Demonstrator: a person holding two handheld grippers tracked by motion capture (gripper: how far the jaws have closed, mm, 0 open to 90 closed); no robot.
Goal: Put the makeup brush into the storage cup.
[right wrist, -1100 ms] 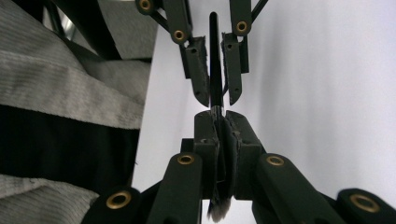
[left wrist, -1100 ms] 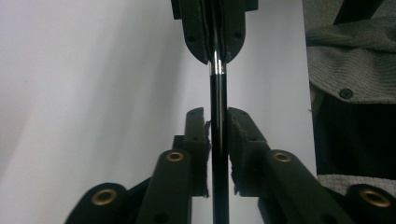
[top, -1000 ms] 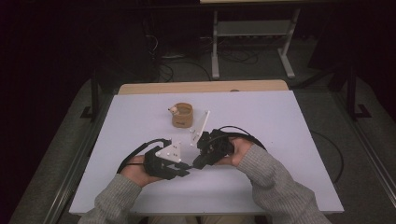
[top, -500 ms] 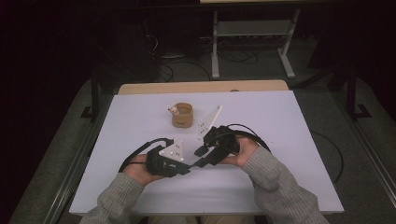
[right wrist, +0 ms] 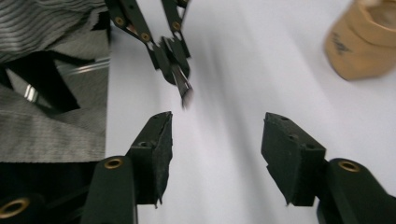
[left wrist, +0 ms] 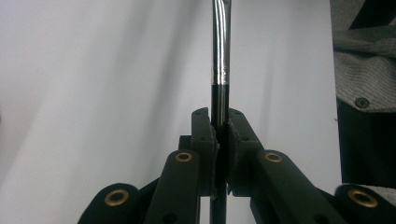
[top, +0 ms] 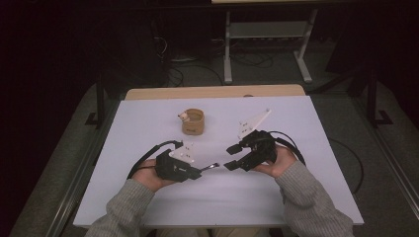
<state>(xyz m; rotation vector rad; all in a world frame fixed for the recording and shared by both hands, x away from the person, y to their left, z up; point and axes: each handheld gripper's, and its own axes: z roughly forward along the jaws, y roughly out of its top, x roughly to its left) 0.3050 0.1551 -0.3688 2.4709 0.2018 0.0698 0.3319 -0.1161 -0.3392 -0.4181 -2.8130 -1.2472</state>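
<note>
A person at a pale lilac worktop (top: 148,128) is holding a slim tool, black at the handle end and bright silver metal further out (left wrist: 220,51), clamped in the left gripper (top: 200,173), whose jaws are pressing tight on the black section. In the high view the tool's free tip (top: 213,165) is pointing across the worktop towards the right gripper (top: 232,157), its long axis running roughly level from one hand to the other. The right gripper is standing just beside that tip but apart from it, jaws parted with nothing between them; they have just been opening. In the right gripper view the tool's blurred end (right wrist: 186,95) is lying ahead of the gap and slightly towards the left-hand pad (right wrist: 161,140), so any fresh grasp is likely turning on lining the gap up with that axis. The right hand is the nearer one to the free end; the left is already holding the handle end.

Beyond the tool, towards the far edge of the worktop, a squat tan cardboard ring with a small pale object at its rim (top: 192,121) is sitting well apart from both grippers. Nothing is lying between the tool's tip and the open jaws. Grey knitted sleeves (top: 123,207) are covering both forearms. Whether the tool's tip is a blade, a spoon bowl or a brush is too blurred to tell.
</note>
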